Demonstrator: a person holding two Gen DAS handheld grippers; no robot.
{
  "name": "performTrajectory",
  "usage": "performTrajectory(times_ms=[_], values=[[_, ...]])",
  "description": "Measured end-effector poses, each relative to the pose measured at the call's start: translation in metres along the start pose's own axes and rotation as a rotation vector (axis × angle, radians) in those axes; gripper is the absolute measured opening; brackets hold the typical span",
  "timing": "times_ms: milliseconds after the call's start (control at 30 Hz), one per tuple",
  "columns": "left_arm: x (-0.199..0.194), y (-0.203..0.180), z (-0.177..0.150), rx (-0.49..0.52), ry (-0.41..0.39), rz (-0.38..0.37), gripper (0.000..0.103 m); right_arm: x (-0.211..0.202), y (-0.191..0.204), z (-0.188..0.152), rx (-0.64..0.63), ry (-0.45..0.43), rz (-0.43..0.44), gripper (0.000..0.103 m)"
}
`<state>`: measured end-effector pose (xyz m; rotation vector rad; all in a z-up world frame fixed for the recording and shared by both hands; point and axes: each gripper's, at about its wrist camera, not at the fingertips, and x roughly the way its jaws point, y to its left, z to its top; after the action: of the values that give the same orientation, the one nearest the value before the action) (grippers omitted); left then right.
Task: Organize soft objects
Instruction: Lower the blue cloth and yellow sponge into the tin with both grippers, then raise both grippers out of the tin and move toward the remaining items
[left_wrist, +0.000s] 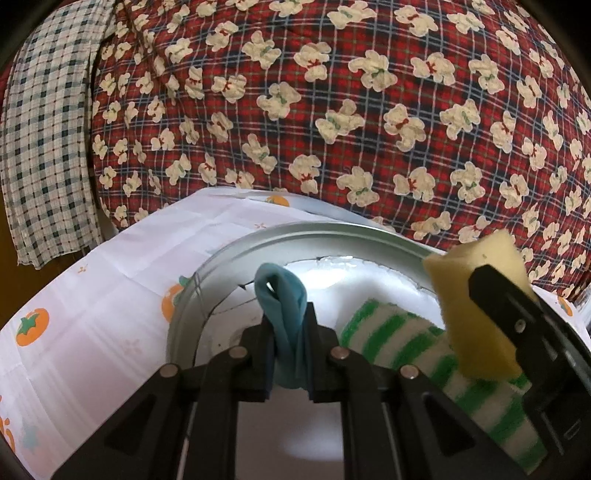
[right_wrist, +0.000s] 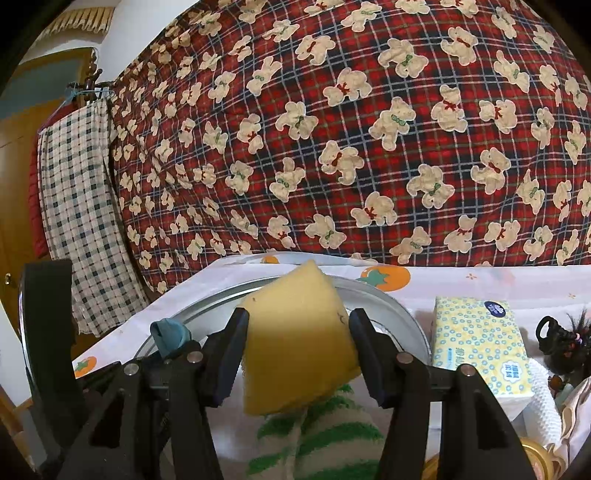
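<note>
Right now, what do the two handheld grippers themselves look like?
Both are matte black plastic. The left gripper has two flat, narrow fingers on angular linkage arms with triangular cutouts, joined by round silver pins. The right gripper is built the same way, with ridged pads on the inner faces of its fingers. No cables, sleeves or hands show.

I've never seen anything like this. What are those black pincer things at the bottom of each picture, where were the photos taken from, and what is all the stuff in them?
They are two hand-held grippers, each with a camera looking along its fingers. One picture comes from the left gripper, shut on a small folded blue cloth. The other comes from the right gripper, which squeezes a yellow sponge. Both hang over a round metal basin that already holds a green and white striped fuzzy sock. The basin stands on a white tablecloth printed with orange fruit. Beside it lie a yellow tissue pack and some dark hair ties. Behind hangs a red plaid blanket with bears.
</note>
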<state>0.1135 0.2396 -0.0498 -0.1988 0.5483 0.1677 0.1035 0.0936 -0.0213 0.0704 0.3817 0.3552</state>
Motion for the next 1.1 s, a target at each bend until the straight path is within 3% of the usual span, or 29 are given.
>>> performTrajectory(times_ms=[133, 200, 267, 367, 433, 600, 1100], values=[[-0.001, 0.0, 0.0, 0.002, -0.003, 0.013, 0.013, 0.004, 0.002, -0.003, 0.001, 0.006, 0.031, 0.063], [-0.005, 0.0, 0.0, 0.0, -0.023, 0.045, 0.031, 0.005, 0.002, -0.004, 0.0, 0.003, 0.039, 0.076], [-0.01, 0.002, -0.001, -0.009, -0.051, 0.077, 0.065, 0.004, 0.002, -0.004, 0.0, -0.007, 0.048, 0.084], [-0.017, 0.004, -0.001, -0.021, -0.091, 0.117, 0.091, -0.002, 0.003, -0.003, -0.002, -0.039, 0.052, 0.084], [-0.019, 0.005, -0.001, -0.027, -0.098, 0.137, 0.101, -0.009, 0.004, -0.001, -0.01, -0.079, 0.037, 0.089], [-0.017, 0.008, 0.0, -0.041, -0.095, 0.163, 0.102, -0.024, 0.004, 0.001, -0.017, -0.144, 0.02, 0.09], [-0.027, 0.001, -0.003, -0.012, -0.147, 0.216, 0.102, -0.042, -0.001, -0.004, -0.021, -0.184, -0.07, 0.09]])
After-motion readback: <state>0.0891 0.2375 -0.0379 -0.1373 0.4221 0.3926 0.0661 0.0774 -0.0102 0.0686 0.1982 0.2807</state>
